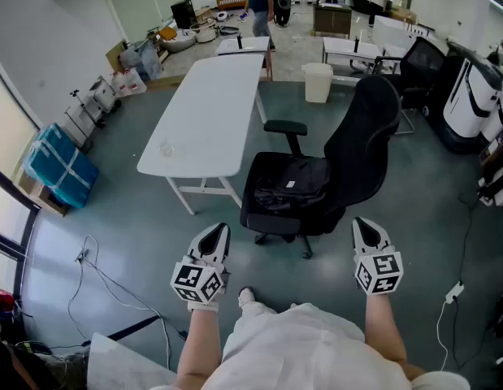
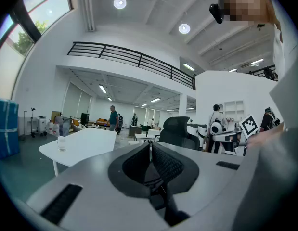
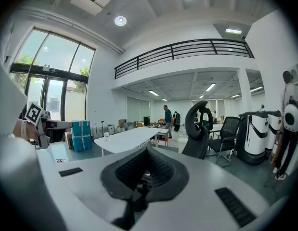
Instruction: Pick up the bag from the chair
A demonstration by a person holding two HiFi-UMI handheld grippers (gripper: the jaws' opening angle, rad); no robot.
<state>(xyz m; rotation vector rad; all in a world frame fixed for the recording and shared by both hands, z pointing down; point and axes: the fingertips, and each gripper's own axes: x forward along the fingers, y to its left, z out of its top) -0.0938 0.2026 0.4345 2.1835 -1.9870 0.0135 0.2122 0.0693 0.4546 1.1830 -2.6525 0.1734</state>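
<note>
A black bag [image 1: 288, 184] with a small white tag lies on the seat of a black office chair [image 1: 361, 149] in the middle of the head view. Both grippers are held low, short of the chair and apart from it. My left gripper [image 1: 220, 228] is at the seat's near left, with its jaws together and nothing between them. My right gripper [image 1: 359, 223] is at the near right, below the backrest, also shut and empty. The chair [image 2: 176, 131] shows ahead in the left gripper view, and the chair's back [image 3: 199, 129] in the right gripper view. The bag is hidden in both.
A long white table [image 1: 210, 108] stands left of the chair, with a white bin [image 1: 317, 82] behind it. Blue boxes [image 1: 60, 167] sit by the left wall and cables [image 1: 101, 276] trail over the floor. White machines [image 1: 470, 96] stand at the right. A person [image 1: 258, 2] stands far back.
</note>
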